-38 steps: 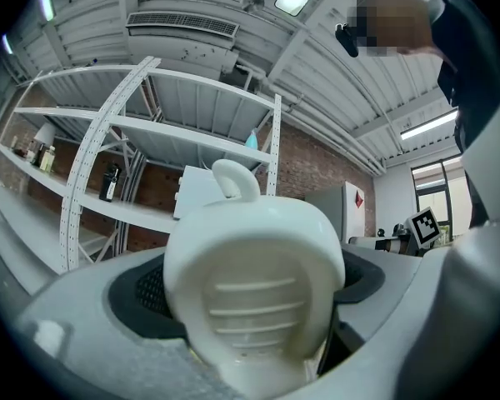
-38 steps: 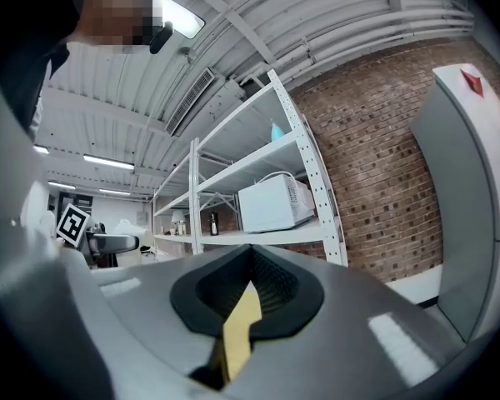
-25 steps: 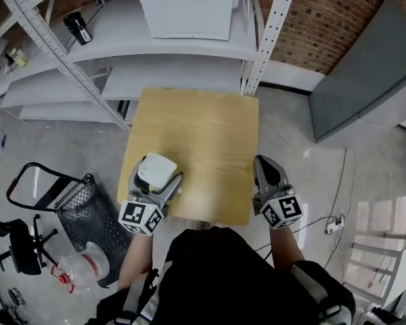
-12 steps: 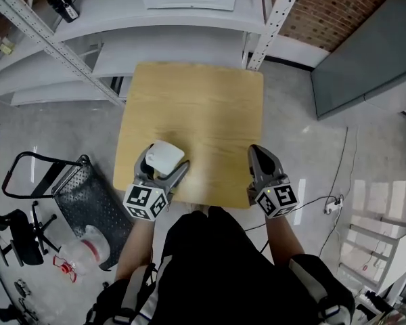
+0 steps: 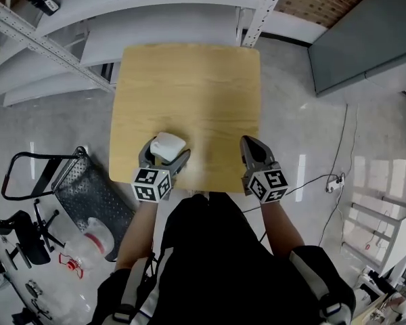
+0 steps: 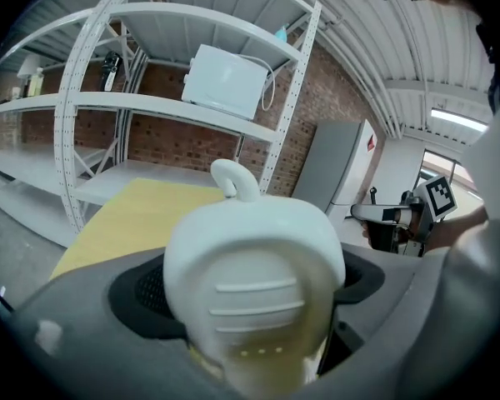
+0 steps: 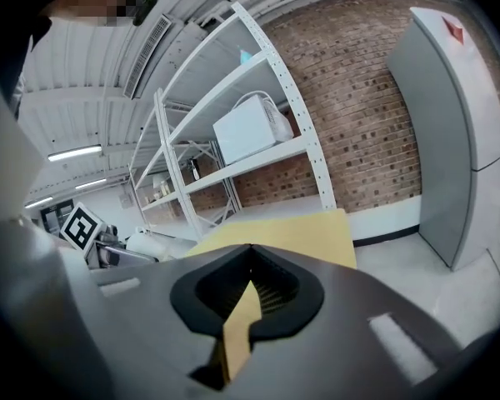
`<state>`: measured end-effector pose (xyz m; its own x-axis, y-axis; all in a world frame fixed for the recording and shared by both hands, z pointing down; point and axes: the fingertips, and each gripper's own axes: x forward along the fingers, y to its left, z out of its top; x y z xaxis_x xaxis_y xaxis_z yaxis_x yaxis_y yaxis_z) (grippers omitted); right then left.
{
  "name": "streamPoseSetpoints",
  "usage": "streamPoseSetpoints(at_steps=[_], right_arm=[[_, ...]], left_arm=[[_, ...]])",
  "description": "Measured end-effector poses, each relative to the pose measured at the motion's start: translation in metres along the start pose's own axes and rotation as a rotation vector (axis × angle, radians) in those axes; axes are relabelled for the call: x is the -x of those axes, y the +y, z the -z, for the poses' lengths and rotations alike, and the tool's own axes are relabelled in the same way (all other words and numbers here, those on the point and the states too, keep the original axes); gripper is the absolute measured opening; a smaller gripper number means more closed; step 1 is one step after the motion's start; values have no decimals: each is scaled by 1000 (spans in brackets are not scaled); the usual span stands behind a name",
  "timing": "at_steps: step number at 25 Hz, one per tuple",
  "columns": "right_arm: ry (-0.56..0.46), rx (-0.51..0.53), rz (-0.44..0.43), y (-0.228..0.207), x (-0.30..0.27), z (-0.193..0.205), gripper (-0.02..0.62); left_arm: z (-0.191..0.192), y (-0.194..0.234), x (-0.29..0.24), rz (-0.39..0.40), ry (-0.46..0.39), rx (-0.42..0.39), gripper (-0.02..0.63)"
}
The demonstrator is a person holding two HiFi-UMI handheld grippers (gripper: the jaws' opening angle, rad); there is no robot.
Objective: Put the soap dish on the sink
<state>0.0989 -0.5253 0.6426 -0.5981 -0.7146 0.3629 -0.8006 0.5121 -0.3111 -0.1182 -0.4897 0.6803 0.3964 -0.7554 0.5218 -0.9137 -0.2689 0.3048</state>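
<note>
The white apple-shaped soap dish with a small stem sits between the jaws of my left gripper, which is shut on it over the near left part of the wooden table. In the left gripper view the soap dish fills the middle, and the dark pads press on both its sides. My right gripper hovers at the table's near right edge, shut with nothing in it. In the right gripper view its jaws leave only a thin slit. No sink is in view.
Grey metal shelving stands beyond the table, with a white box-like appliance on a shelf. A black trolley is on the floor at the left, a grey cabinet at the far right, and a cable lies on the floor.
The view has shifted, so the table sits higher in the frame. Both grippers have drawn slightly closer together near the table's front edge. The left still holds the soap dish.
</note>
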Motion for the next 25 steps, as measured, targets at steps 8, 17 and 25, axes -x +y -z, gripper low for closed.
streamPoseSetpoints(at_steps=[8,17,25], right_arm=[[81,17,-36,13,-15,29,6],[153,1,13,-3,-21,53,6],[175,-7,52,-8,-8,66,6]], left_arm=[[39,9,-26,-5,170,-57,511],[62,16,-48,-34,320,-83,511],[72,14,-74,-38,460,-185,511]])
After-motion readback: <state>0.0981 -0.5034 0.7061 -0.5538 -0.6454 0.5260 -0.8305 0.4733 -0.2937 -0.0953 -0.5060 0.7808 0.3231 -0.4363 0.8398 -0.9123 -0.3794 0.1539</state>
